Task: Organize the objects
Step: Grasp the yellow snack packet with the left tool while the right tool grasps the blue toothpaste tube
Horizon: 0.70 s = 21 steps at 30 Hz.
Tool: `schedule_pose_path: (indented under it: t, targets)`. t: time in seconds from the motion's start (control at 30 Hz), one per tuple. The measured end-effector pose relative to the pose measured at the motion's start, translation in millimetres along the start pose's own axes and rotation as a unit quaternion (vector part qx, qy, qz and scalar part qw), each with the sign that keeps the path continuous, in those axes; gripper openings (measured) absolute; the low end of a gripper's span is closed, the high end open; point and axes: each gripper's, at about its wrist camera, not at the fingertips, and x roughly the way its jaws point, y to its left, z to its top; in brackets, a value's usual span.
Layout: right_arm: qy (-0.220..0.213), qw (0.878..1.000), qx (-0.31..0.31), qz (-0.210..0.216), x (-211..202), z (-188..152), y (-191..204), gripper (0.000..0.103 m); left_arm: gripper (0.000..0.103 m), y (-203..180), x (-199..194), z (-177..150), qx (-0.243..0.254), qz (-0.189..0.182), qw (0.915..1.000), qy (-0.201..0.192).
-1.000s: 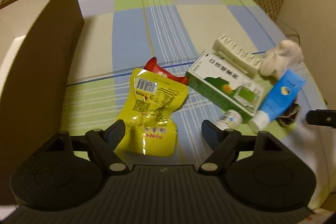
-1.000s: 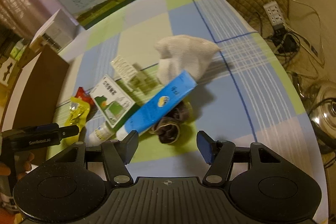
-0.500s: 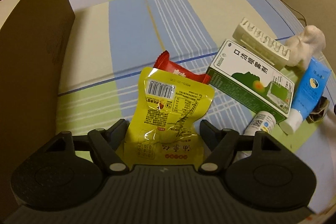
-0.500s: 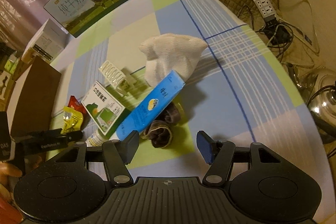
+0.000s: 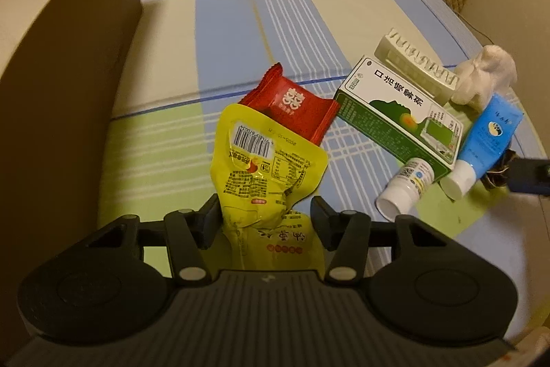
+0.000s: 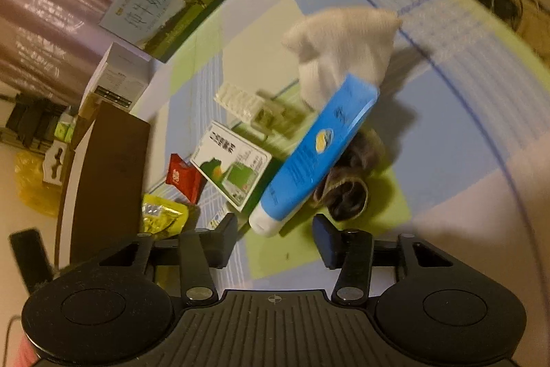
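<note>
Your left gripper [image 5: 264, 217] has just been closing around the yellow snack pouch [image 5: 261, 167], which lies just beside the red packet [image 5: 292, 112]. Left pad touches; a firm pinch isn't confirmed. Your right gripper [image 6: 275, 236], narrowing, holds nothing near the blue tube [image 6: 319, 147]. Next: squeeze, then lift.
</note>
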Motion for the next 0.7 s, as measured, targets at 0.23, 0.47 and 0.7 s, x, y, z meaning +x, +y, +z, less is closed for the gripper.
schedule_pose_path:
  t: [0.23, 0.47, 0.7]
  targets:
    - [-0.028, 0.996, 0.086, 0.018, 15, 4, -17, 0.04, 0.05, 7, -28, -13, -0.032, -0.004, 0.9994, -0.015]
    - [-0.052, 0.99, 0.121, 0.043, 26, 2, -25, 0.024, 0.05, 15, -46, -24, -0.059, -0.001, 0.998, -0.022]
    - [-0.055, 0.991, 0.112, 0.05, 11, -2, -21, 0.022, 0.05, 18, -63, -38, -0.078, -0.002, 0.9964, -0.032]
